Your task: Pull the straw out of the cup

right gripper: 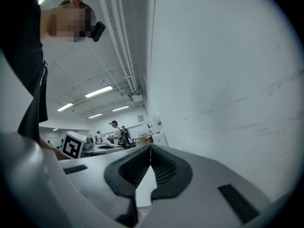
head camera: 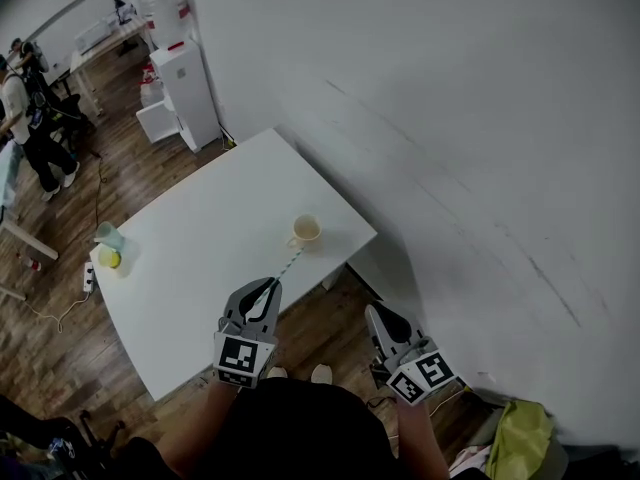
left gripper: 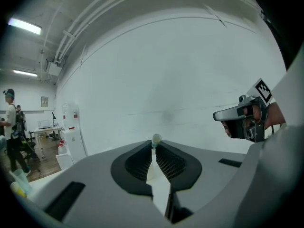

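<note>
My right gripper hangs nearest me, off the near right edge of the flat white desk and over the wooden floor. Its fingers are pressed together with nothing between them, so it has no part in the work at this moment.

My left gripper sits over the near edge of the desk. Its fingers are clamped on the thin teal-and-white striped straw. In the left gripper view the straw's round end shows right at the fingertips.

From that grip the straw slants away to the right and meets the near rim of the small cream ceramic cup, which stands upright near the desk's right edge. I cannot tell whether the far tip is inside the cup or only at its rim.

I judge this to be the pull itself: the grasp is made and the withdrawal is nearly finished. The next move calls for drawing the straw towards me along its own line and lifting it clear of the rim. Nothing steadies the cup, so a sideways tug could drag or tip it.

At the far left edge of the desk, well apart, stand 1 pale green tumbler and a yellow thing.
</note>
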`<state>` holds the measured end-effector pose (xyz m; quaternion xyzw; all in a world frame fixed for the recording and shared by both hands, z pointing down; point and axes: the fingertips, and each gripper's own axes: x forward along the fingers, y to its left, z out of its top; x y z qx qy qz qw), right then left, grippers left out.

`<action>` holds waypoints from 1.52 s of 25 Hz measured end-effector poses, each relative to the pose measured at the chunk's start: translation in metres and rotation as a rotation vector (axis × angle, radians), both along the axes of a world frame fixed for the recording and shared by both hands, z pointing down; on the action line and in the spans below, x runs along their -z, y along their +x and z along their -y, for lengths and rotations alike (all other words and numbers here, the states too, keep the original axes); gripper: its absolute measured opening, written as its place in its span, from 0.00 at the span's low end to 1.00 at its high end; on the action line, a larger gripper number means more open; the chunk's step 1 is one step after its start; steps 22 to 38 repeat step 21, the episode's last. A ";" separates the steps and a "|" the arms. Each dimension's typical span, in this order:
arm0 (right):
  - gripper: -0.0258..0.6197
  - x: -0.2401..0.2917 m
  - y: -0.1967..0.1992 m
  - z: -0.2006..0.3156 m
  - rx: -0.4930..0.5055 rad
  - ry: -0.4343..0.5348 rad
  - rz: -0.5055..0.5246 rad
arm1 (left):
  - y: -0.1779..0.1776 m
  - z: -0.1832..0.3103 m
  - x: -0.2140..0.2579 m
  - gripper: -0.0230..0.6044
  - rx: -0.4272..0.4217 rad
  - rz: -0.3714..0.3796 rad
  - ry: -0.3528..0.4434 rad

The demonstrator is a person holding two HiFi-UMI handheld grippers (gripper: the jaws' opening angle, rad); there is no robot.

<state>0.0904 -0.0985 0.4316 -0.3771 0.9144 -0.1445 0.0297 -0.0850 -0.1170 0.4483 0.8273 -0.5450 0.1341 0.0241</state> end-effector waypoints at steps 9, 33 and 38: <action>0.07 -0.003 -0.014 -0.011 -0.034 -0.018 -0.020 | -0.020 -0.005 -0.004 0.10 -0.011 -0.039 -0.019; 0.07 -0.009 -0.026 -0.012 -0.051 -0.026 -0.038 | -0.031 -0.001 -0.011 0.10 -0.032 -0.041 -0.030; 0.07 -0.009 -0.026 -0.012 -0.051 -0.026 -0.038 | -0.031 -0.001 -0.011 0.10 -0.032 -0.041 -0.030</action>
